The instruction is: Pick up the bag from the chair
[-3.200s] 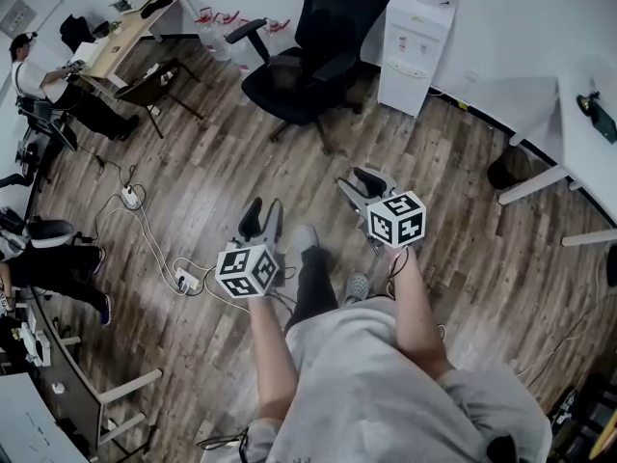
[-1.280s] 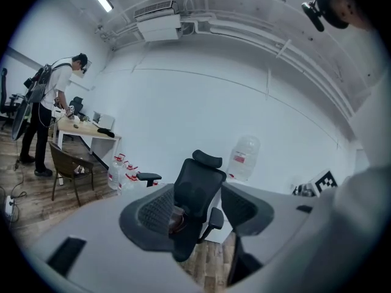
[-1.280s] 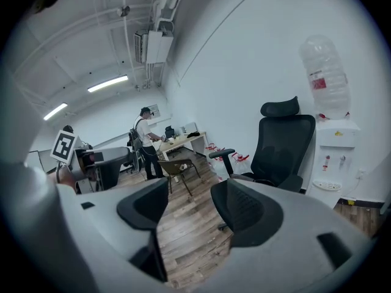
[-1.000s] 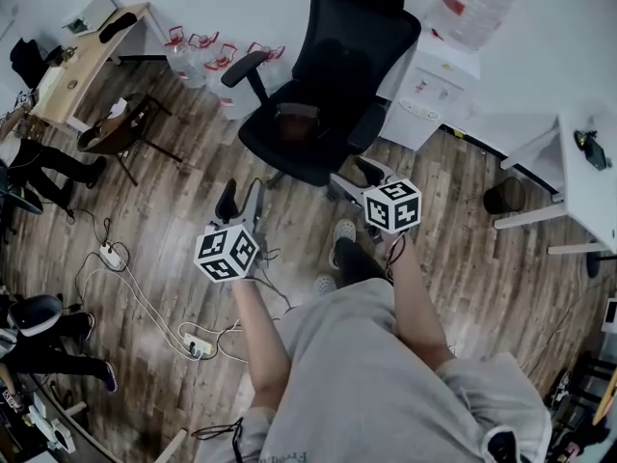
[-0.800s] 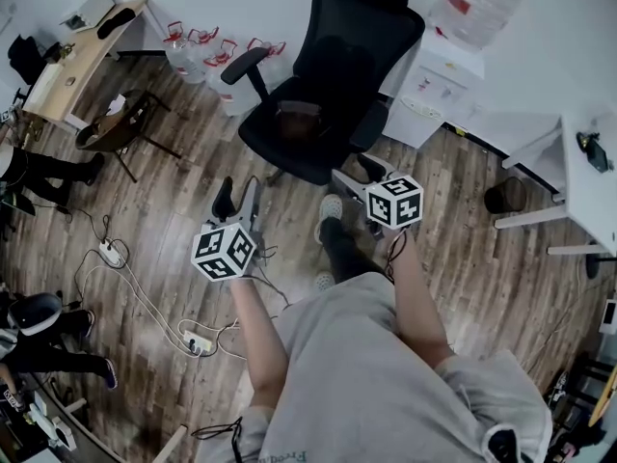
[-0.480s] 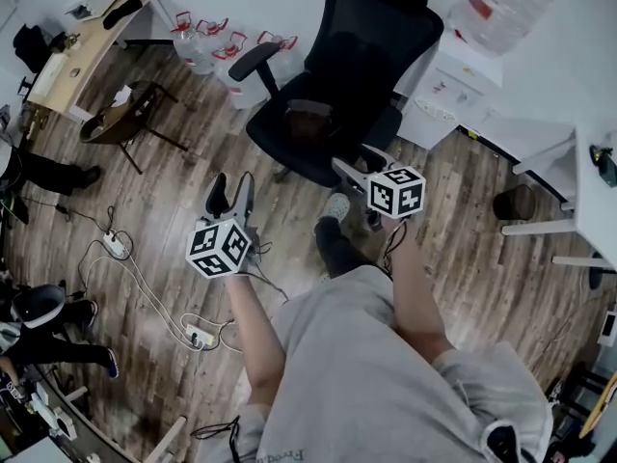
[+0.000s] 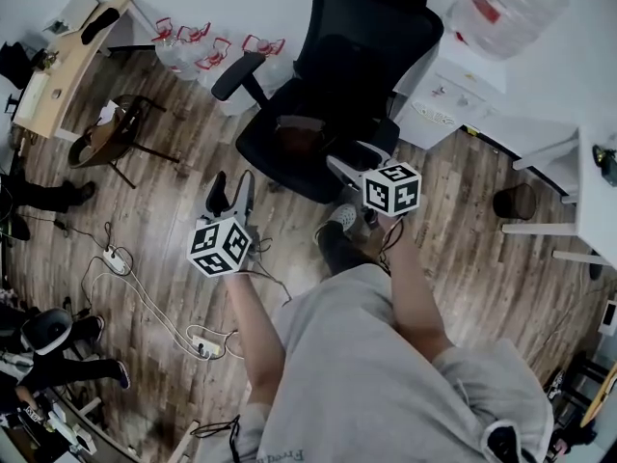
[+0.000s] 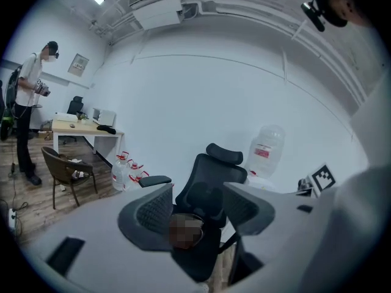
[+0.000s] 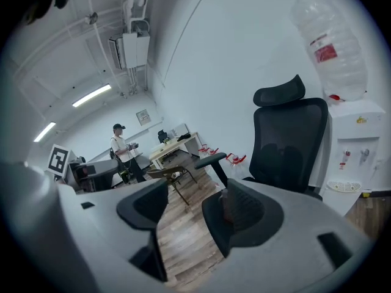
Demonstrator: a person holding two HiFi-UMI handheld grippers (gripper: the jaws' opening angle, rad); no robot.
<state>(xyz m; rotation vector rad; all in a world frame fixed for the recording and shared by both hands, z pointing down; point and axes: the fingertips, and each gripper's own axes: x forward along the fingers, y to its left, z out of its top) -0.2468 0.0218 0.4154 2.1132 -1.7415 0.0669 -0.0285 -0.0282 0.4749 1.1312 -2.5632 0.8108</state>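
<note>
A small dark brown bag [image 7: 298,132] lies on the seat of a black office chair [image 7: 339,61]. In the head view my left gripper [image 7: 231,191] is held over the floor, in front and to the left of the seat. My right gripper [image 7: 355,160] is at the seat's front right edge, just right of the bag. Both are open and hold nothing. The left gripper view looks along my left gripper [image 8: 197,215] at the chair [image 8: 211,194], with the bag [image 8: 183,232] showing between the jaws. In the right gripper view, floor shows between the jaws of my right gripper [image 9: 190,211], and the chair [image 9: 287,145] stands to the right.
A white water dispenser [image 7: 445,99] with a bottle stands right of the chair. Water jugs [image 7: 193,48] line the wall. A wooden chair [image 7: 104,138] and desk [image 7: 66,64] are at the left. Cables with a power strip [image 7: 116,257] lie on the floor. A person [image 8: 27,121] stands far left.
The person holding the grippers has walked up to the chair. Both grippers are closer to it, and the right one has reached the seat's front edge. Both stayed open.
</note>
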